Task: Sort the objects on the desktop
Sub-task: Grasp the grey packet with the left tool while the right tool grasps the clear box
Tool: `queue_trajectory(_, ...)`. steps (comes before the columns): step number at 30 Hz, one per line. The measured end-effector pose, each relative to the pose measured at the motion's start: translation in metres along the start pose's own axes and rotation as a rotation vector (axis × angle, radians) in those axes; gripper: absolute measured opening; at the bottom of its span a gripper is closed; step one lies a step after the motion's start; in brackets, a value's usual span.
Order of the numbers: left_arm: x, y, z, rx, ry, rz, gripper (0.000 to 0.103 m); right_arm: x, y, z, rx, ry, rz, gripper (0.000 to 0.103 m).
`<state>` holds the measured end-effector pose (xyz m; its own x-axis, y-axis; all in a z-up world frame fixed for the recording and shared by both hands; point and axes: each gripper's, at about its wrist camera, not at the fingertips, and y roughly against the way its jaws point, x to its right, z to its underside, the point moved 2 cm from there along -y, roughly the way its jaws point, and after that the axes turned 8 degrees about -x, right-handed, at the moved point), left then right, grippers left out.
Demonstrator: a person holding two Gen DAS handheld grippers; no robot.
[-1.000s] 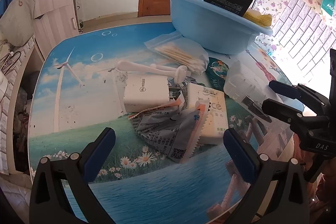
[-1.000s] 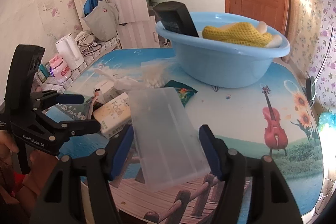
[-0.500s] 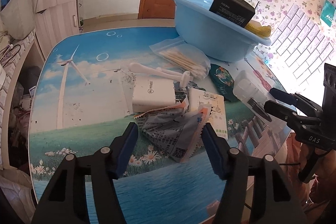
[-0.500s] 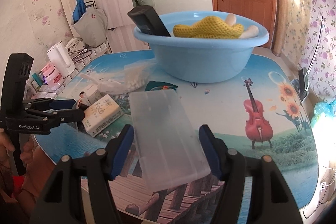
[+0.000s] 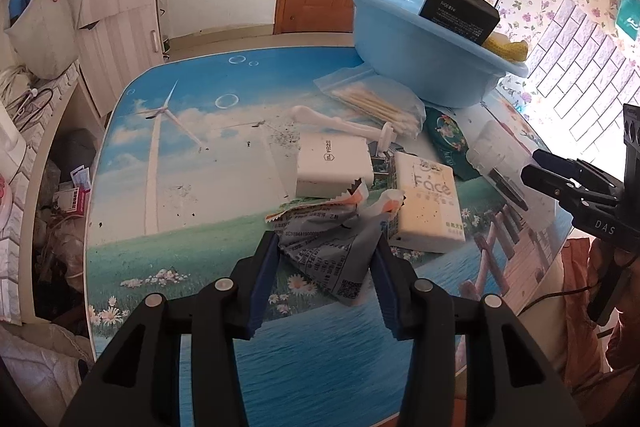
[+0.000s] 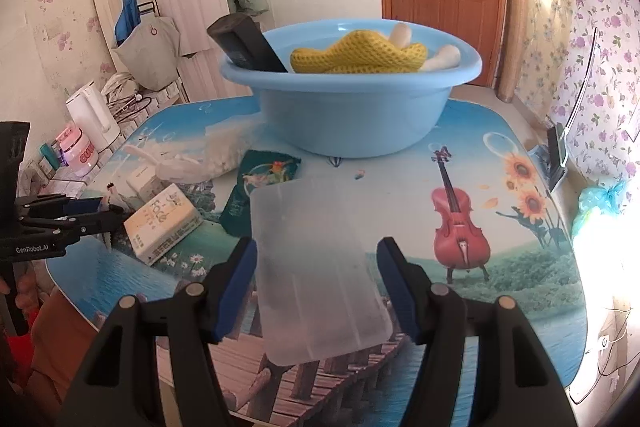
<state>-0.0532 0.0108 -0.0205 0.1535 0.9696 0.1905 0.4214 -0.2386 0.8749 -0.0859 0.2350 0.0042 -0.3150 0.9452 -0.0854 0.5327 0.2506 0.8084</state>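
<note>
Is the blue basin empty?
No, the basin holds a yellow cloth and a black box leaning on its rim.

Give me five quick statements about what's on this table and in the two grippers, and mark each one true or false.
1. The blue basin holds a yellow knitted item. True.
2. The left gripper is closing around a crumpled grey wrapper. True.
3. The right gripper has a frosted plastic case between its fingers. True.
4. The tissue pack printed "Face" lies inside the basin. False: it lies on the table, beside the wrapper.
5. The bag of cotton swabs sits by the painted violin. False: it lies on the basin's other side.
</note>
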Motion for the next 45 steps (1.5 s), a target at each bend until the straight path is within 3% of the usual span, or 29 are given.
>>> queue_trajectory(9,0.011,-0.009,-0.003,0.002,-0.045,-0.077,0.047,-0.009,-0.004,0.002,-0.012,0.034,0.032,0.063)
queue_trajectory(13,0.010,-0.007,-0.005,0.021,-0.018,-0.052,0.041,-0.011,-0.011,0.003,-0.040,0.047,0.055,0.066)
queue_trajectory(19,0.013,0.005,-0.007,0.059,-0.020,-0.034,0.040,-0.006,-0.004,0.004,-0.014,0.026,0.025,0.062)
queue_trajectory(45,0.040,0.054,-0.038,0.170,-0.049,-0.021,0.040,-0.011,0.065,-0.021,0.217,0.053,-0.007,0.059)
